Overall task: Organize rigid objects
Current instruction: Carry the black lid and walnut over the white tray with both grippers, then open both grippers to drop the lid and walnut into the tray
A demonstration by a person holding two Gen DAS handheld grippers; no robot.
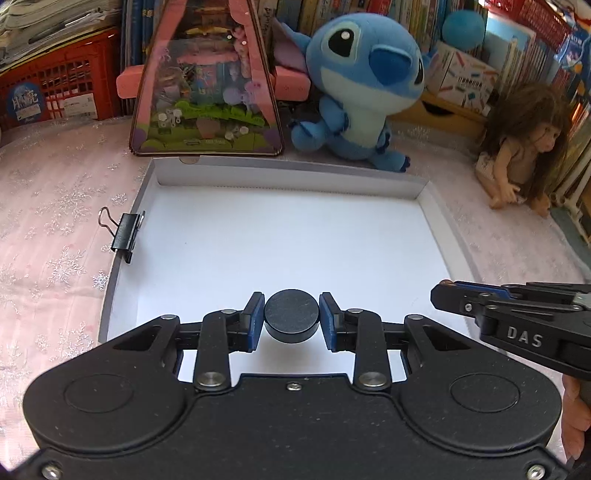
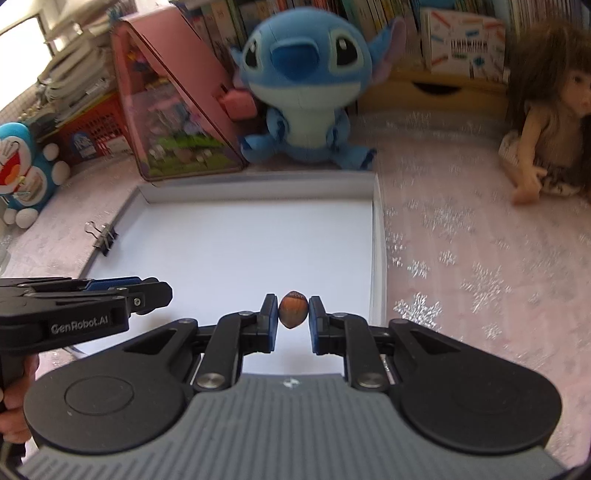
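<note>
Both claws sit right up close to their cameras, each pinching something over the tray. Left claw has its blue pads pressed on either side of a black disc, held flat-ish with the round face up. Right claw is nearly pressed together on a small brown nut, looks like a hazelnut, gripped by its sides. From each wrist view you can see the other claw poking in from the side, so they hang just beside each other above the near end of the tray.

Below them is the white tray, a shallow box lid with low walls, nothing lying on the bare floor that shows. Its left wall has a black clip clamped on, wire handles sticking outward.

Tray sits on a bench with a pink snowflake cloth. Past the far wall stands a pink display case with little figures inside, then a blue plush sitting next to it. Over to the right a long-haired doll leans on the cloth. Far left, in the right wrist view, there's a blue cat toy, plus a red crate. Books line the back.
</note>
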